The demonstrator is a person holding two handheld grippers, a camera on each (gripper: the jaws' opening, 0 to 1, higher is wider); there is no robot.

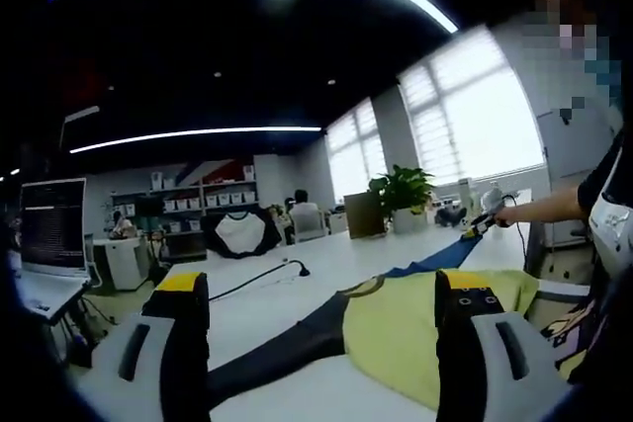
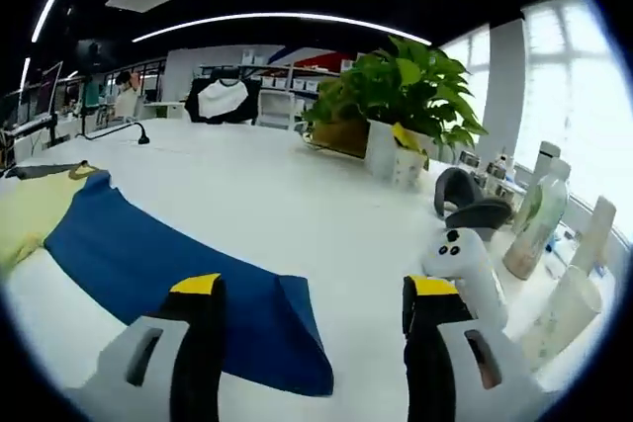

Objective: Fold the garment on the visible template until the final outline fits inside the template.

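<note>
While both pairs of jaws stand spread with nothing between them, the left gripper [image 1: 326, 328] hovers over the near end of the garment [image 1: 396, 328], a yellow shirt with dark sleeves that lies flat on the white surface [image 1: 287, 294]. One dark sleeve [image 1: 287, 348] runs between the two yellow-tipped jaws toward the near edge, and the yellow body passes behind the right-hand jaw. Beyond the yellow part, the blue sleeve [image 1: 435, 257] stretches away toward the right gripper [image 1: 483, 224], seen far off with the person's hand [image 1: 509, 211] on it; whether that gripper touches the cloth cannot be told from here. In the right gripper view, the right gripper [image 2: 312, 343] is low above the surface [image 2: 257, 195], its left jaw over the end of the blue sleeve [image 2: 168, 269], whose cuff corner lies between the jaws but is not pinched. The yellow body [image 2: 35, 210] lies at the far left of that view. Just beside the right jaw stands a white controller [image 2: 460, 259], with bottles [image 2: 539, 214] near it. Farther off sit a potted plant [image 2: 396, 86], a gooseneck microphone [image 2: 124, 130] and a black-and-white shirt on display [image 2: 223, 96]. A monitor [image 1: 51, 224] stands at the left in the left gripper view.
</note>
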